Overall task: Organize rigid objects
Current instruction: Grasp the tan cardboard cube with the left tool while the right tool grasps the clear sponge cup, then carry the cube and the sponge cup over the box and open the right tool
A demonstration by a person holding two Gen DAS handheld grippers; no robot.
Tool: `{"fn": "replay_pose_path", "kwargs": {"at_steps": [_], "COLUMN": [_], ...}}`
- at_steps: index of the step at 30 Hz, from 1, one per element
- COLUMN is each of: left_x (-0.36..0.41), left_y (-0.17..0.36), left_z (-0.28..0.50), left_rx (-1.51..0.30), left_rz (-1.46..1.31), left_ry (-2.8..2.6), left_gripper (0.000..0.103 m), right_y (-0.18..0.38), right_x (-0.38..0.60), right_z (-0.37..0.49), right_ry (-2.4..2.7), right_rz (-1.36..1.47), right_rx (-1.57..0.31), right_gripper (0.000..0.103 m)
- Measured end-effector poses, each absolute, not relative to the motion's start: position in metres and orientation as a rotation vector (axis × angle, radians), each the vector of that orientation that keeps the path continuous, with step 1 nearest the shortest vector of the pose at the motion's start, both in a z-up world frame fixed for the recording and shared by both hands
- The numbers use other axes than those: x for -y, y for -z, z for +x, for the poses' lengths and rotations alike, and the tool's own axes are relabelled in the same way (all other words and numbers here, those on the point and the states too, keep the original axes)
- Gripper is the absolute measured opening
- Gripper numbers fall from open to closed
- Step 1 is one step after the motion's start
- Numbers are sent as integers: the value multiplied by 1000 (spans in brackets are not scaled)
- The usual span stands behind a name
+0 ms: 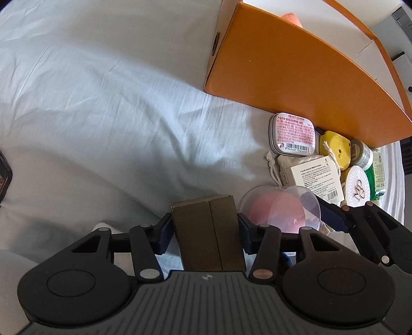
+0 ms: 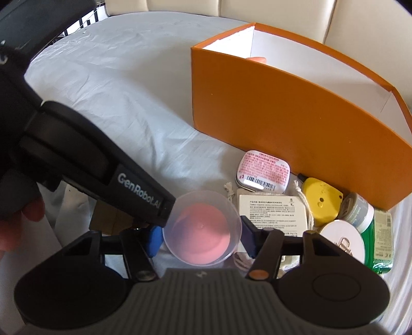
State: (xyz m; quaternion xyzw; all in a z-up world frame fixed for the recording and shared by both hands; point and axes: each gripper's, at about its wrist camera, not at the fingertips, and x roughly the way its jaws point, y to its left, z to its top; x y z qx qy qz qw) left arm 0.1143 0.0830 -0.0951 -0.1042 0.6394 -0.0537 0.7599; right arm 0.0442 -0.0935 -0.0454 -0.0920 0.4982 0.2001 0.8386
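Observation:
My left gripper (image 1: 204,226) is shut on a brown cardboard box (image 1: 208,232), held above the pale sheet; its body also shows in the right wrist view (image 2: 85,165). My right gripper (image 2: 203,237) has its jaws on both sides of a clear round case with a pink sponge (image 2: 202,228), which also shows in the left wrist view (image 1: 280,208). The case lies on the sheet at the near edge of a pile. An open orange box (image 1: 296,74) (image 2: 296,110) stands behind the pile, with a peach object inside (image 1: 291,18).
The pile holds a pink-labelled tin (image 2: 262,171), a white carton (image 2: 273,212), a yellow object (image 2: 322,201), a white round compact (image 2: 342,242), a small jar (image 2: 360,208), a green packet (image 2: 381,247) and a drawstring pouch (image 1: 275,165). Wrinkled sheet (image 1: 103,103) spreads left.

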Motion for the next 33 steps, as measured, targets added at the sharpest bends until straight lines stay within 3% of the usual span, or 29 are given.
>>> {"fn": "replay_pose_path", "kwargs": {"at_steps": [4,17,33], "left_x": [-86,-91,-78], "left_y": [88,51,-38], "left_z": [111,98,122], "left_rx": [-1359,-1207,-944], "left_rz": [-238,-288,-305], "left_ry": [110,100,223], "left_gripper": [51,51,51], "right_y": [41,5,-70], "right_x": [98,116,158], "right_z": [43,36,64], "right_ry": [-431,-390,-299], "right_rz": [-173,-167,-96], "right_rx": [-1033,-910,-718], "right_gripper": [60,60,60]}}
